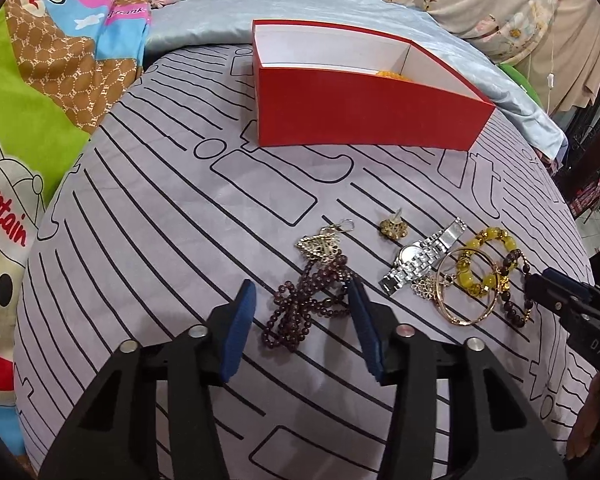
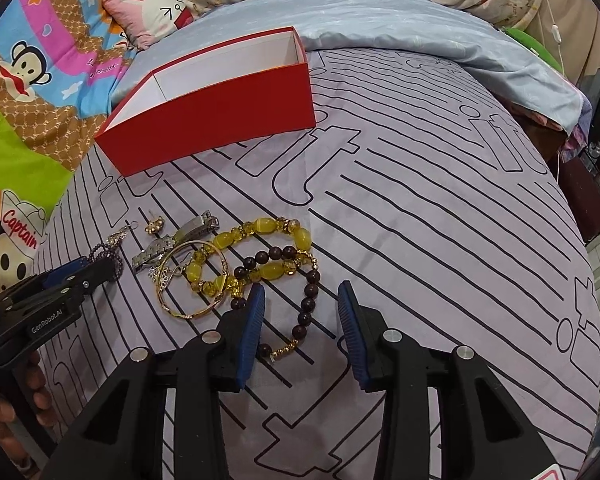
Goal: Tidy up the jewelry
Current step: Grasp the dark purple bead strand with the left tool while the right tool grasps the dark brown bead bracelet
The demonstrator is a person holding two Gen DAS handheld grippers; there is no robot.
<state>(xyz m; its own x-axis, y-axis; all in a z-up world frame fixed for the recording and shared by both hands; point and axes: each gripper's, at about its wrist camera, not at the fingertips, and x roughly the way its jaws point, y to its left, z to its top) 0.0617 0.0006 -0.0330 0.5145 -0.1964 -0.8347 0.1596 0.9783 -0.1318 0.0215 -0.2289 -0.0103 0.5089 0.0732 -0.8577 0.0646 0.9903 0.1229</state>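
Observation:
A red box point(image 1: 364, 116) with a white inside stands open on the bed; something orange shows in it point(image 1: 390, 75). My left gripper point(image 1: 302, 290) is open around a dark purple bead necklace point(image 1: 304, 308) with a gold pendant point(image 1: 320, 248). My right gripper point(image 2: 300, 296) is open over a dark brown bead bracelet point(image 2: 306, 304). Beside them lie a yellow bead bracelet point(image 2: 260, 248), a gold bangle point(image 2: 192, 280), a silver watch point(image 1: 420, 260) and a gold earring point(image 1: 394, 230).
The grey sheet with black lines point(image 2: 420, 220) covers the bed. A pale blue quilt point(image 2: 400, 20) lies behind the box. A cartoon blanket point(image 1: 40, 80) is at the left. The bed edge drops off at the right point(image 2: 588, 200).

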